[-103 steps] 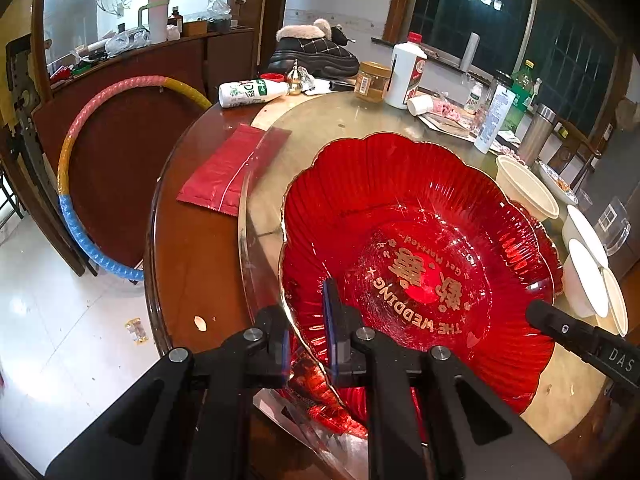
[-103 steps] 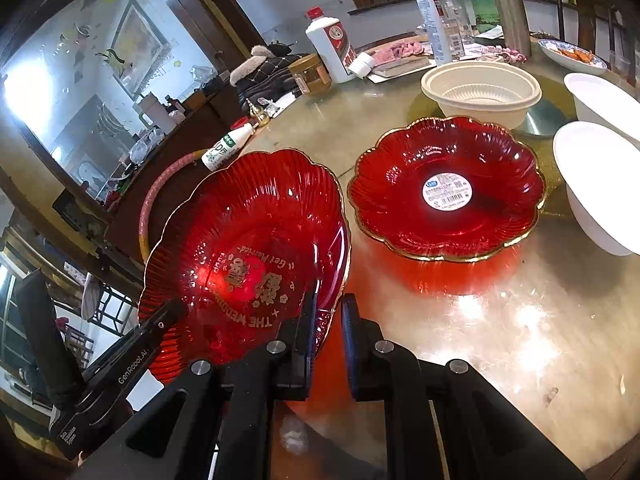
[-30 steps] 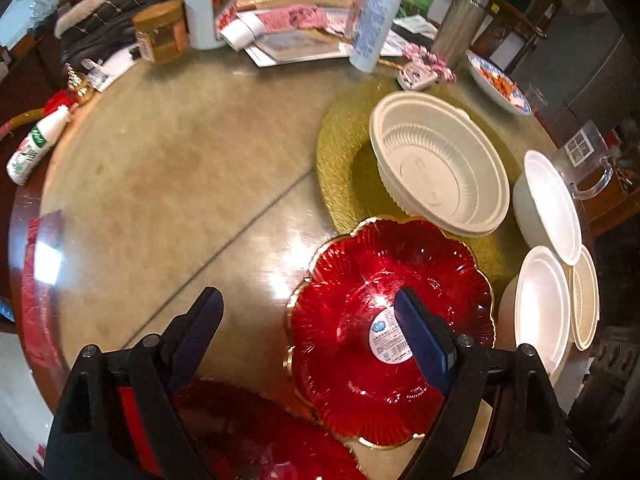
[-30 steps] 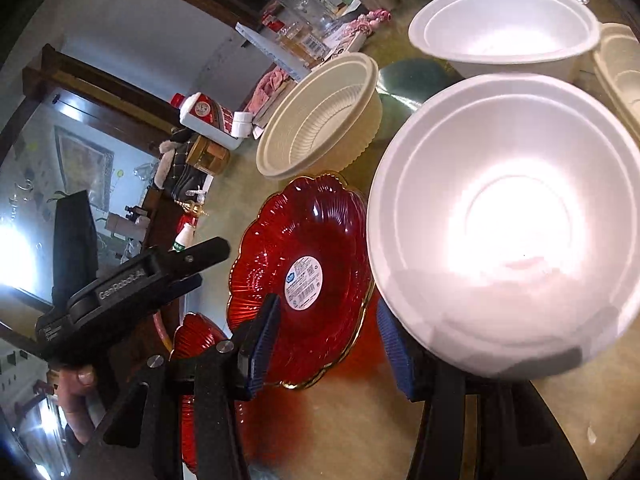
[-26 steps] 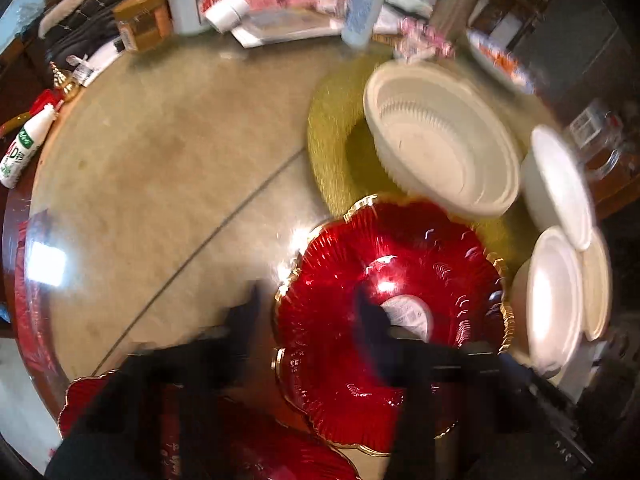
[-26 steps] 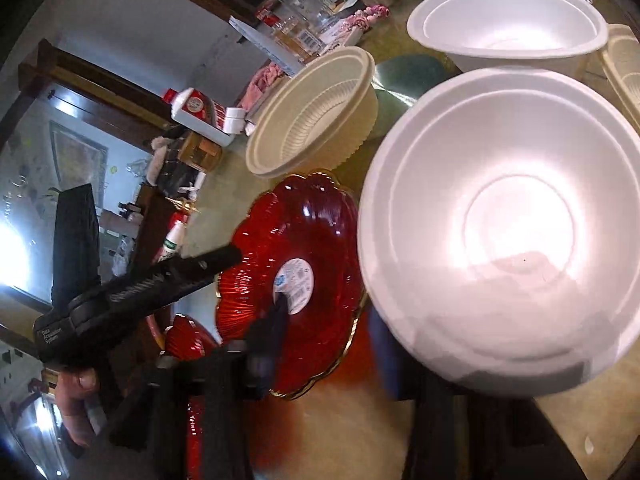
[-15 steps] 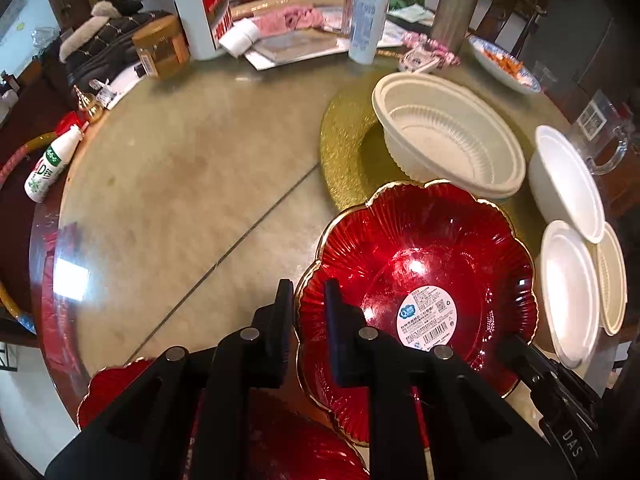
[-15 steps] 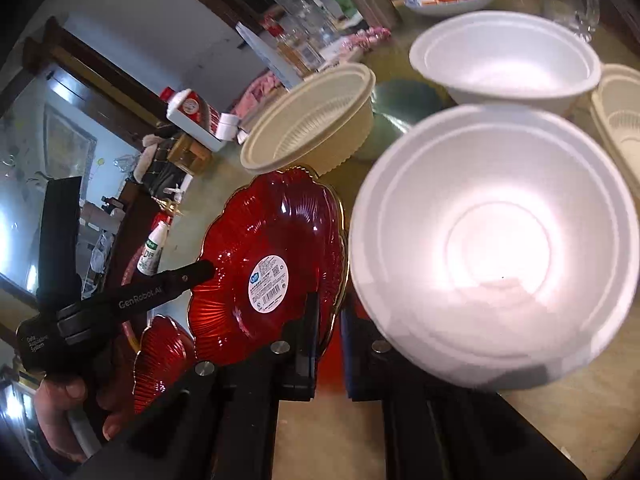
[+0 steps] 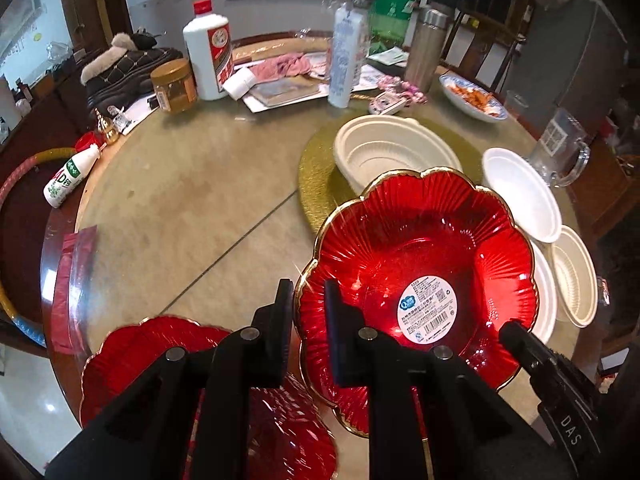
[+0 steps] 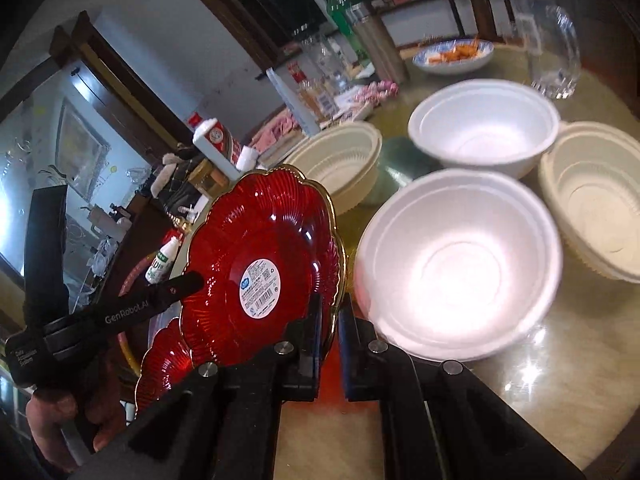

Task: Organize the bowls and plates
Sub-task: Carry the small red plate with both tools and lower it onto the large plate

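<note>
Cluttered round table (image 9: 192, 184); both grippers, left (image 9: 306, 304) and right (image 10: 330, 312), pinch scalloped red glass plate (image 9: 420, 256) rim. Uneven lift could slip it onto lower red plate (image 9: 136, 356).

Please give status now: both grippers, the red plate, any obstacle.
Left gripper and right gripper both shut on the stickered red plate, lifted and tilted. Second red plate lies below-left. White foam bowl close beside the right gripper.

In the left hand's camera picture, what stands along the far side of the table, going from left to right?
Fur-lined boot → amber jar → white liquor bottle → tall white plastic bottle → steel flask → blue-rimmed dish of orange food → glass mug.
</note>
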### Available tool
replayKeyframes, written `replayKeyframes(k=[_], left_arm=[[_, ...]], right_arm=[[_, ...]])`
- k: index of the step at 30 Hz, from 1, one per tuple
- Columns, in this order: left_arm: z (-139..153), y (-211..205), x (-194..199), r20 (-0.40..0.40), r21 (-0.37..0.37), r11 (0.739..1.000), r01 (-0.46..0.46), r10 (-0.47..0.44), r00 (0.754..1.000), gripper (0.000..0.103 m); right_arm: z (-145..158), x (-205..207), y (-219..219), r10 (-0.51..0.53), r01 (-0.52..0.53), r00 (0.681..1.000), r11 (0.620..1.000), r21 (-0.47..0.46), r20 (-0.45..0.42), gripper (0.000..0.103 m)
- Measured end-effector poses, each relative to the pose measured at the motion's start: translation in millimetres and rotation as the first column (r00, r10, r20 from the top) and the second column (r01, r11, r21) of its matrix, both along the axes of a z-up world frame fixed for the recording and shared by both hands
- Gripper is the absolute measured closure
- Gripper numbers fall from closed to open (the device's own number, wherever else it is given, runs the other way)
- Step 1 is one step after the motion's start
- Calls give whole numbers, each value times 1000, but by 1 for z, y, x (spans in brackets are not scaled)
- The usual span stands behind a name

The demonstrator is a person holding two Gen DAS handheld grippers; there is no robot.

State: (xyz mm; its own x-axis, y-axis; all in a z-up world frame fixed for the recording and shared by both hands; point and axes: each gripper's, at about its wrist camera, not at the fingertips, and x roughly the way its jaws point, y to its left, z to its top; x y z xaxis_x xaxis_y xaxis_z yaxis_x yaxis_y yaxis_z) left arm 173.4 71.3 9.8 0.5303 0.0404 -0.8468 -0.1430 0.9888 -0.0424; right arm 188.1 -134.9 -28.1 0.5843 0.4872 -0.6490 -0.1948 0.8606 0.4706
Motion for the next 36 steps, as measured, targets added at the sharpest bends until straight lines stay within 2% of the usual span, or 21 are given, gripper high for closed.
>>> replayKeyframes(k=[5,13,23,36], left_arm=[[12,-19,-22,76,16,1000,7,-8,997,91],[14,-43,-63,168,16,1000,-3,0,986,91],[16,-55,-95,225,16,1000,-9,5,974,91],[15,-45,-123,253,14,998,-55,50,966,91]], right_arm=[[12,-22,-14,-20,21,998,1000,-19,66,97],[17,-57,-37,-29,35,993,998,-53,117,96],[16,-78,-48,-29,37,992,998,-57,124,95],[23,-95,-35,7,6,988,996,-84,155,94]])
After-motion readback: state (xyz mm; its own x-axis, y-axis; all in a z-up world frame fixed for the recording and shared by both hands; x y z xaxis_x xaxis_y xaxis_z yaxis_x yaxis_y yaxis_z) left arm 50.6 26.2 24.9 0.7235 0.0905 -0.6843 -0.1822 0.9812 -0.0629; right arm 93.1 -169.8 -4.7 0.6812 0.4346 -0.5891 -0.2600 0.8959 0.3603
